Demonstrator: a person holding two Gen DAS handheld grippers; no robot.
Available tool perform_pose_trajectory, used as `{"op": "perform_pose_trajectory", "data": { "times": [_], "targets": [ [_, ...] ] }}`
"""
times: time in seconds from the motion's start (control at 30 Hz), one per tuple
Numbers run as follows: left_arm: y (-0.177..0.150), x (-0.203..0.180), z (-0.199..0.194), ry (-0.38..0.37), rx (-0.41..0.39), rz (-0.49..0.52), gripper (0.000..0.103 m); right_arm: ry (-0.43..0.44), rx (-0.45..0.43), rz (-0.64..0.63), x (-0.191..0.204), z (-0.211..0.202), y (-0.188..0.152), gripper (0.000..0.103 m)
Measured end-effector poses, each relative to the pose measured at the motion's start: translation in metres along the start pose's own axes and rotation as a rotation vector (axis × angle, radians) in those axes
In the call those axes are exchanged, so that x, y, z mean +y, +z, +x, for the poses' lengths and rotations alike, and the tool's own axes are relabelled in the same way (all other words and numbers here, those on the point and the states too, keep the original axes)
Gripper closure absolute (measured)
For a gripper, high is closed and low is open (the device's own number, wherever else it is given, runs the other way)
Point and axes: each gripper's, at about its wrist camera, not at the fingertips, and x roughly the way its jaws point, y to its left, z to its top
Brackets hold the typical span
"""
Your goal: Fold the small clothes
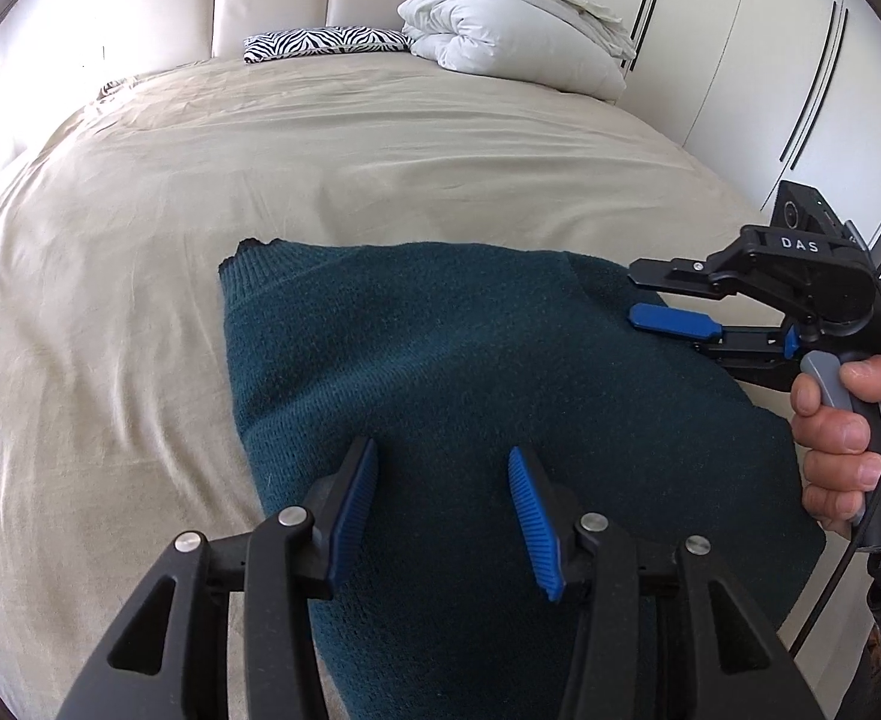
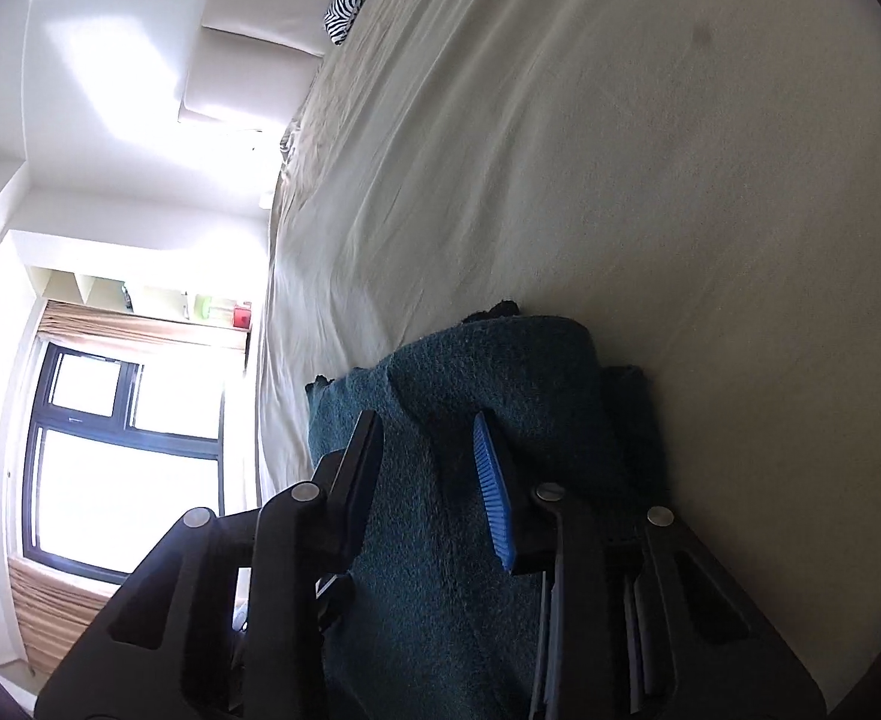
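two grippers stood parted and empty over the teal sweater on the bed: left gripper above its near end, long axis running ahead; right gripper straddled the right edge, nearer the fold.

Our left gripper had black arms, silver screws and ribbed blue pads. Our right gripper was black with white letters "DAS", a grey handle and a black cable; our hand showed bare skin.
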Motion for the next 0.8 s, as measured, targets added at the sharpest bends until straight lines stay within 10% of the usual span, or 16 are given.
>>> {"op": "perform_pose_trajectory", "data": {
  "times": [0.23, 0.67, 0.8],
  "targets": [
    [-0.016, 0.017, -0.052, 0.004, -0.102, -0.117, 0.050, -0.194, -0.093, -0.133, 0.019, -0.057, -0.027, 0.043],
    [-0.032, 0.046, -0.015, -0.139, 0.094, -0.330, 0.030, -0.219, 0.077, -0.138, 0.000, -0.040, -0.048, 0.045],
    [-0.027, 0.045, -0.005, -0.140, 0.125, -0.349, 0.039, -0.286, 0.099, -0.190, 0.004, -0.028, -0.056, 0.058]
  ]
}}
